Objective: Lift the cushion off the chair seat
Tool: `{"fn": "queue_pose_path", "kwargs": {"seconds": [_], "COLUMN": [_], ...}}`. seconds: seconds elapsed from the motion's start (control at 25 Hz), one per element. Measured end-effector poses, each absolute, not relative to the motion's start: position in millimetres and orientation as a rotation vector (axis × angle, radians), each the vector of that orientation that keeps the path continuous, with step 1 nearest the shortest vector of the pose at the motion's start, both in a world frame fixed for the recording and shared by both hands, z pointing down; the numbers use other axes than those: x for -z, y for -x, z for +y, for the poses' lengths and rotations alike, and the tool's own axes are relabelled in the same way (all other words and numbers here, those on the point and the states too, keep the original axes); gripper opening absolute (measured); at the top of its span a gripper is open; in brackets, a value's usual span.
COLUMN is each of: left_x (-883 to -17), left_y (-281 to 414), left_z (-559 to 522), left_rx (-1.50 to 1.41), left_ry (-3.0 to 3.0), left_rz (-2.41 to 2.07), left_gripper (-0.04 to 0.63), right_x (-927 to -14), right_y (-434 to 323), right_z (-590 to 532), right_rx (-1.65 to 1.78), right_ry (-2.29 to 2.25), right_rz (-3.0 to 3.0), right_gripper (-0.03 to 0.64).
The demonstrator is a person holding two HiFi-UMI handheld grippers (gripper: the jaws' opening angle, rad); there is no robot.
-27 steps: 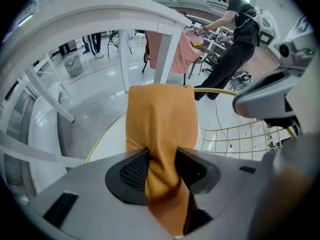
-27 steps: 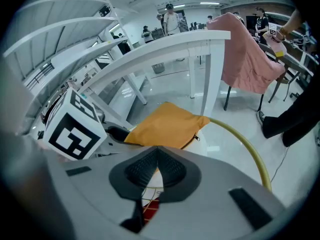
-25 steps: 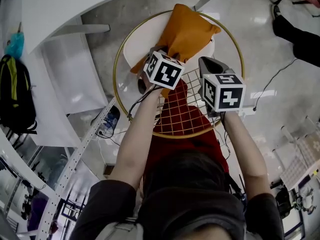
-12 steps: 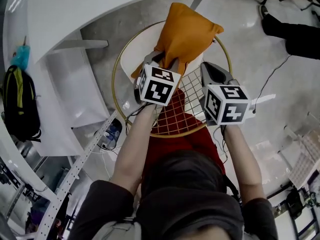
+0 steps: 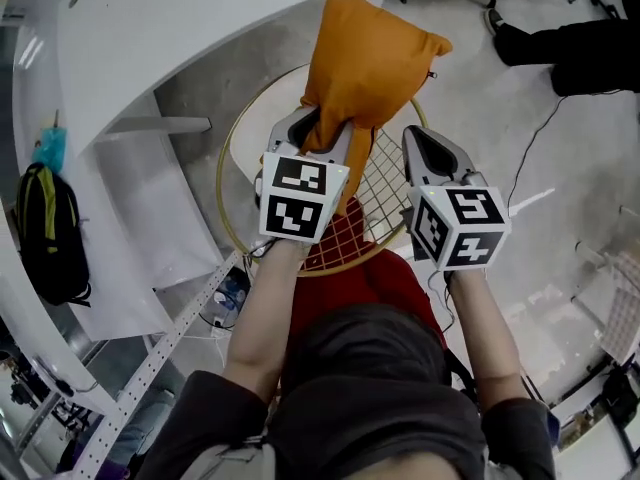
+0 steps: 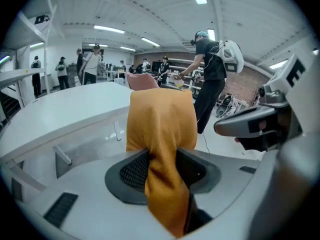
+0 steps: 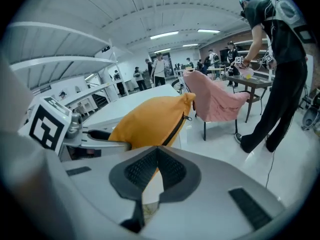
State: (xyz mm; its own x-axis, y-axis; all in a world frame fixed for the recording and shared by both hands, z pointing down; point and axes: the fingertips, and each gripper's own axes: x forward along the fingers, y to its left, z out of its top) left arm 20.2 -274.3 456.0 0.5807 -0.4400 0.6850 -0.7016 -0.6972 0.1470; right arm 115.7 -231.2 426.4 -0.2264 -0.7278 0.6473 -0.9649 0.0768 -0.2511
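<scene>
Pale polished floor (image 5: pixel 480 108) and a curved white surface (image 5: pixel 180 28) fill the upper left of the frame. At centre, the left claw (image 5: pixel 326 128) is clamped on the orange cushion (image 5: pixel 372 58), raised off the gold-rimmed chair (image 5: pixel 228 173). Just right, the right claw (image 5: pixel 418 140) is pinched together, empty.

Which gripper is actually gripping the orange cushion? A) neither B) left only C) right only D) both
B: fabric of the cushion is pinched between the jaws of the left gripper, while the right gripper sits beside it with its jaws together and nothing between them.
</scene>
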Motion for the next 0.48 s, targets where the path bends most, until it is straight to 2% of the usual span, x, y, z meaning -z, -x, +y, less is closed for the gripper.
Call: {"fn": "queue_pose_path", "kwargs": {"seconds": [0.48], "left_x": [-364.3], "left_y": [-39.9], "left_z": [-234.4], "left_rx": [-0.69], "left_ry": [-2.543], "left_rz": [-0.99], "left_gripper": [0.18], "right_x": [-348.5], "right_y": [-146.4], "right_z": [-196.5], "right_rx": [-0.774], "right_ry": [-1.833], "right_rz": [-2.137], "right_gripper": [0.018]}}
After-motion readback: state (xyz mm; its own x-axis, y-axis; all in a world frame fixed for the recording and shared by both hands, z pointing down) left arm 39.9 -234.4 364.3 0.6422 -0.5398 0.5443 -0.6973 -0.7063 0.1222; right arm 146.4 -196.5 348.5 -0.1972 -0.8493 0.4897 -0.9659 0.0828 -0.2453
